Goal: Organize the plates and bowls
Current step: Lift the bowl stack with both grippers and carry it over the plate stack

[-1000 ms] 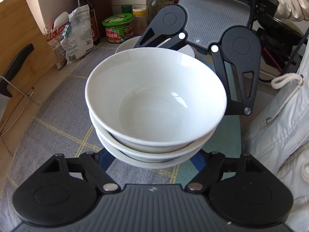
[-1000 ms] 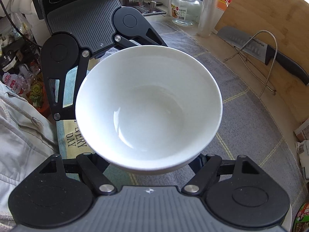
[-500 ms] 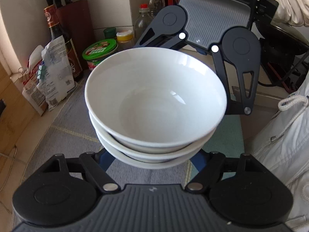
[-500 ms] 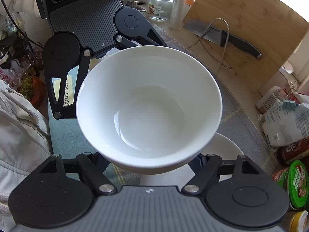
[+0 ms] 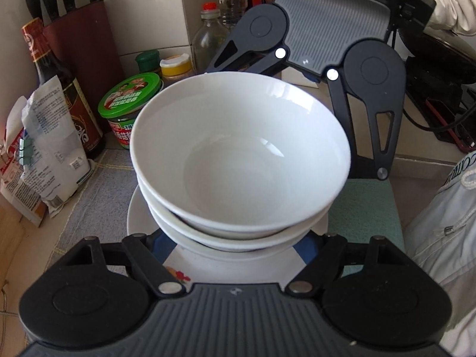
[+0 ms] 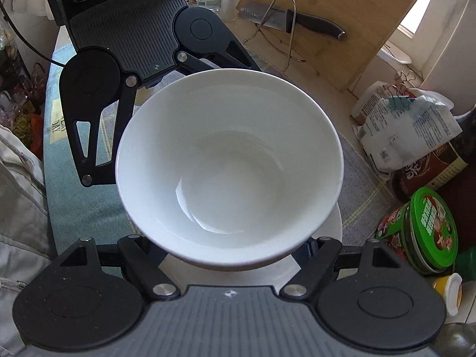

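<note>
A stack of three white bowls (image 5: pixel 238 154) fills the middle of both views; it also shows in the right wrist view (image 6: pixel 229 163). My left gripper (image 5: pixel 235 247) and my right gripper (image 6: pixel 232 253) hold the stack from opposite sides, jaws closed against its lower part, fingertips hidden under the bowls. The stack sits just above a white plate (image 5: pixel 142 217) with a small flower print; the plate also shows in the right wrist view (image 6: pixel 333 226). I cannot tell if the stack touches the plate.
A green-lidded jar (image 5: pixel 131 104), a dark sauce bottle (image 5: pixel 53 80), a paper bag (image 5: pixel 50 160), a knife block (image 5: pixel 80 29) and bottles (image 5: pixel 208 32) stand behind the plate. A cutting board (image 6: pixel 327 15) with a knife (image 6: pixel 297 20) leans farther off. Grey and teal mats (image 5: pixel 366 208) cover the counter.
Both grippers have carried the bowl stack sideways along the counter toward the jars and bottles. The white plate has come in under the stack.
</note>
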Demonstrator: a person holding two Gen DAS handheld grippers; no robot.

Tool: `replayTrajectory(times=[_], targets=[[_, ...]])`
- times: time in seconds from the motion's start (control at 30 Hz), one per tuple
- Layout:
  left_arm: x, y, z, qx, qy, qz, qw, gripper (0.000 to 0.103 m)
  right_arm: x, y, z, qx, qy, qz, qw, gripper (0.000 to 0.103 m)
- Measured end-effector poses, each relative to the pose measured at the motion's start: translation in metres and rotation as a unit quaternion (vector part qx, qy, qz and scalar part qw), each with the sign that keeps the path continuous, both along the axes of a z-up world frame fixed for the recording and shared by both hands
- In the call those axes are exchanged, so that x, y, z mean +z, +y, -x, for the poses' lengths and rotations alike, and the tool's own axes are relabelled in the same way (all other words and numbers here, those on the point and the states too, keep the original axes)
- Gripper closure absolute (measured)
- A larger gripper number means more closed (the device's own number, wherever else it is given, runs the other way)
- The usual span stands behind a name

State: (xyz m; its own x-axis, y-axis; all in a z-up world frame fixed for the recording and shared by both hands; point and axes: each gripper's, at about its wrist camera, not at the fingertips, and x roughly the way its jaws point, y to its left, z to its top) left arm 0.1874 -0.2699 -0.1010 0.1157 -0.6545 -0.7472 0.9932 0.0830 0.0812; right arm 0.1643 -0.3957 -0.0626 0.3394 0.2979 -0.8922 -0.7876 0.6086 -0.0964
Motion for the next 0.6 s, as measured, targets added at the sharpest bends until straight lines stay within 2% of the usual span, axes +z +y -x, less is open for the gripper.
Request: replayTrajectory(times=[0.6], targets=[[-0.019,-0.016,-0.022,0.010,0.018,-0.017,0.9997,0.023,-0.020,-0.013,-0.017,0.002,0.014,0.001,1.000,0.019]])
